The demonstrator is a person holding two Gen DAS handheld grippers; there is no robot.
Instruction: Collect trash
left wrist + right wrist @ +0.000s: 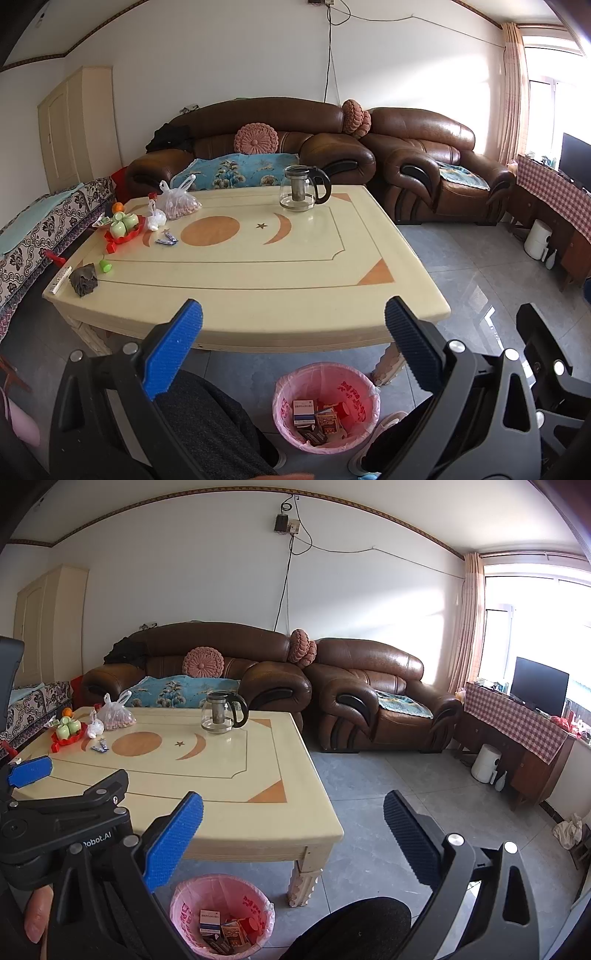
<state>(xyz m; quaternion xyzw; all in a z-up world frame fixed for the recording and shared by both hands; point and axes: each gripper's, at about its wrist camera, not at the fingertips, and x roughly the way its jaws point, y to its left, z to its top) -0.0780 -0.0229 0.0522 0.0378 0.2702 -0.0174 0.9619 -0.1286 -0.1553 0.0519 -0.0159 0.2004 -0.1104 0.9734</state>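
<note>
Living-room worktop (258, 295) and lined bin (327, 406) are shown.
Beside the bin, left tool (293, 347) and right tool (293, 834) are held wide, empty.

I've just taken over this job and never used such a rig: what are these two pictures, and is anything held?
Each picture comes from a camera on a hand-held two-finger tool, looking along its blue-padded fingers. The left tool and right tool are both open, holding nothing. Ahead is a table with a glass pot, bagged food, green cups, small wrappers and a crumpled dark wad. On the floor stands a pink-lined bin with boxes already inside.
</note>
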